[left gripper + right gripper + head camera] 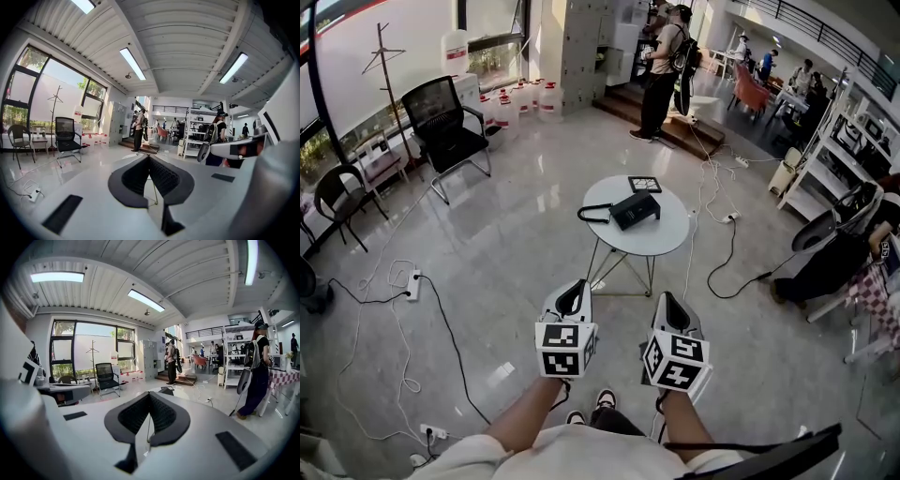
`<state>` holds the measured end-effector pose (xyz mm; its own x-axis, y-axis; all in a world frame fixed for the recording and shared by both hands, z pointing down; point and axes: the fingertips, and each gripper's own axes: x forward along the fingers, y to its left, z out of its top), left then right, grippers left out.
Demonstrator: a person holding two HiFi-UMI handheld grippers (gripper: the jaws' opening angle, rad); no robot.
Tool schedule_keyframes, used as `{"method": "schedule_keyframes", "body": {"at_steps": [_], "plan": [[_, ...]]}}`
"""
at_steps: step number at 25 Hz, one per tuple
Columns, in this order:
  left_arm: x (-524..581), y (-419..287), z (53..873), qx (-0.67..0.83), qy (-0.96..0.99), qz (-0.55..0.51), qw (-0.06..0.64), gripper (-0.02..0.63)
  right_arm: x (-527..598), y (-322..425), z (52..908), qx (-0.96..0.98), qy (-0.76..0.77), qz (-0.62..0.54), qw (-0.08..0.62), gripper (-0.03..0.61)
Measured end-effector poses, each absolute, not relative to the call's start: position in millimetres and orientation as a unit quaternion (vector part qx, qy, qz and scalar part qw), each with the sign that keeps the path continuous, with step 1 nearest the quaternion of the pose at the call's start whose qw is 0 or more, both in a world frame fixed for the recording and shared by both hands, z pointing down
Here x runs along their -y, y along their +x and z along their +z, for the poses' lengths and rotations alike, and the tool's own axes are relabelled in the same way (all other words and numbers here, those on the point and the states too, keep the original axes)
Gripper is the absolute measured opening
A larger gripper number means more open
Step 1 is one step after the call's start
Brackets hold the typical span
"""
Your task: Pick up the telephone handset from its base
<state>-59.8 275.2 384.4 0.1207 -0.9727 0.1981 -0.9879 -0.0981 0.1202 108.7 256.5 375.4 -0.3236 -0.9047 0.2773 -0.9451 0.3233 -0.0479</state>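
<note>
Head view: telephone handset (623,212), black, apparently seated on base (647,208); pair hard to separate at this range. Location: round white surface (670,236), beside marker card (644,184). Left tongs (573,298), right tongs (672,311): pressed together, empty, well short of surface. Progress: none. Outstanding: approach, opening, grasp, lift.

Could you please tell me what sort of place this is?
Probably an open-plan office or workshop hall: an office chair beside tall windows, metal shelving, and power strips trailing across the floor.
</note>
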Motion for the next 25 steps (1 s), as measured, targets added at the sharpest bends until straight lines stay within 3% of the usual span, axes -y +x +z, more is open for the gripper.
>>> {"method": "schedule_keyframes", "body": {"at_steps": [25], "plan": [[-189, -85, 394, 0.672, 0.73, 0.05, 0.114, 0.017, -157, 91, 382, 0.815, 0.561, 0.107, 0.094, 0.025]]}}
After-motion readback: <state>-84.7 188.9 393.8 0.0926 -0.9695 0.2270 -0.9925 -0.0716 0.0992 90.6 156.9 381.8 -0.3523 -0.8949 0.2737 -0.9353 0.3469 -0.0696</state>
